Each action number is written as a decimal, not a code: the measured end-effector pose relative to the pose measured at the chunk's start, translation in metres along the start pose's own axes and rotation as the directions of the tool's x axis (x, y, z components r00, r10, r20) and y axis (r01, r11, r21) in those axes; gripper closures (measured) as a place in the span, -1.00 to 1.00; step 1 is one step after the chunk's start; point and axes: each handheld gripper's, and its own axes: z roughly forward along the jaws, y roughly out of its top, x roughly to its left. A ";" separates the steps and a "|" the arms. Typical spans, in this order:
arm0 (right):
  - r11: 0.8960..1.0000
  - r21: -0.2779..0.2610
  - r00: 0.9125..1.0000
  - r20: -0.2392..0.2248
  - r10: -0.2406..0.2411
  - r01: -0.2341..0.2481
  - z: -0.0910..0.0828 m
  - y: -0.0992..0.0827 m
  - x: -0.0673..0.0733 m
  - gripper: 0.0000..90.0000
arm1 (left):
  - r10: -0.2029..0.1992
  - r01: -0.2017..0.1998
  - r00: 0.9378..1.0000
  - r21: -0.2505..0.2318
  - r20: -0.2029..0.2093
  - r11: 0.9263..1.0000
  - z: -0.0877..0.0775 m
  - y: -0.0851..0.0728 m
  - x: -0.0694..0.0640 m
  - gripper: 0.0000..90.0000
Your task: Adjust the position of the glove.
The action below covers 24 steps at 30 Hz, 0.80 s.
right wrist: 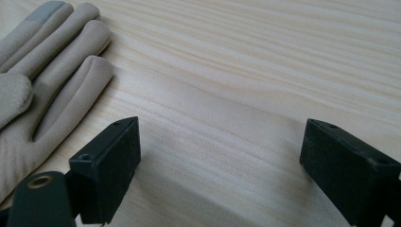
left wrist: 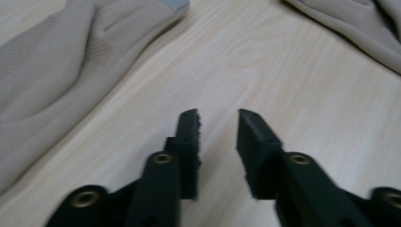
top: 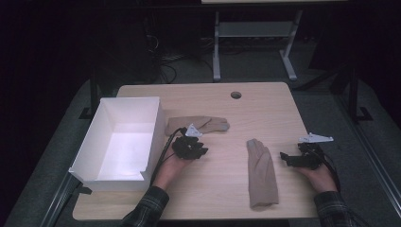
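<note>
Two beige gloves lie flat on the wooden table [top: 222, 194]. One glove [top: 198, 125] is behind the table's middle, with a grey fingertip toward the right. The other glove [top: 261, 172] lies lengthwise at centre right. My left gripper [top: 202, 150] is just in front of the far glove [left wrist: 52, 61]; its jaws stand a narrow gap apart over bare wood with nothing between them [left wrist: 218, 116]. My right gripper [top: 284, 156] rests to the right of the near glove, wide open [right wrist: 222, 137], with that glove's fingers [right wrist: 42, 61] off to its left.
An open white box [top: 90, 142] stands at the table's left side, close to the left hand. A round cable hole [top: 235, 94] is near the far edge. Beyond the table are a grey frame's legs [top: 216, 47] and dark floor.
</note>
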 end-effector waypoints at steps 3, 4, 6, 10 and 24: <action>1.000 0.000 1.000 0.000 0.000 0.000 0.000 0.000 0.000 -0.72 | -0.008 0.008 1.000 -0.008 -0.011 1.000 0.004 0.004 0.006 0.89; 1.000 0.000 1.000 0.000 0.000 0.000 0.000 0.000 0.000 -0.72 | -0.010 0.009 1.000 -0.015 -0.016 1.000 0.005 0.006 0.008 0.97; 1.000 0.000 1.000 0.000 0.000 0.000 0.000 0.000 0.000 -0.72 | -0.027 0.026 0.999 -0.031 -0.024 0.999 0.006 0.009 0.014 0.99; 1.000 -0.001 1.000 0.000 0.000 0.000 0.000 0.000 0.000 -0.72 | -0.046 0.043 0.997 -0.049 -0.057 0.998 0.009 0.017 0.023 0.99; 1.000 -0.001 1.000 -0.002 0.000 0.000 0.000 0.000 0.001 -0.72 | -0.072 0.065 0.987 -0.050 -0.141 0.997 0.034 0.029 0.053 0.99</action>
